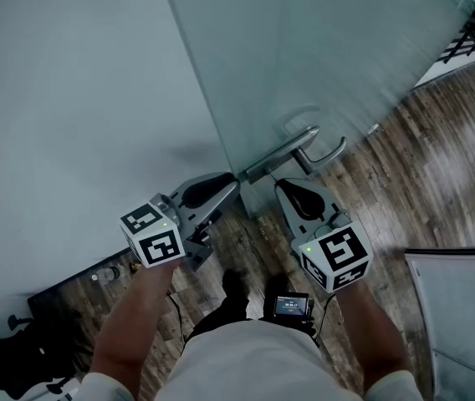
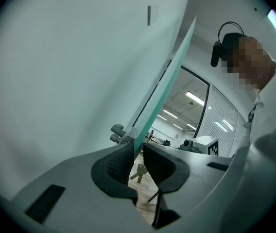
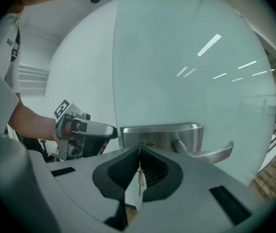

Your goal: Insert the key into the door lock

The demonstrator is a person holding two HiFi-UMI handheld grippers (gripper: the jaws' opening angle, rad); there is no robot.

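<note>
A frosted glass door (image 1: 304,48) stands edge-on with a steel lock plate (image 3: 160,136) and lever handle (image 3: 211,153). My left gripper (image 1: 221,189) reaches the door's edge from the left. In the left gripper view its pads sit on either side of the green glass edge (image 2: 162,84), shut on it. My right gripper (image 3: 139,155) is shut on a thin key (image 3: 139,149), whose tip is at the lock plate. A white tag (image 3: 134,194) hangs below the jaws. Two small keys (image 2: 139,173) dangle beyond the left gripper's jaws.
A pale wall (image 1: 70,98) runs left of the door. Wood flooring (image 1: 438,174) lies to the right, with a white panel (image 1: 463,307) at the lower right. Dark gear (image 1: 20,349) lies on the floor at the lower left. A small screen (image 1: 292,306) hangs at my waist.
</note>
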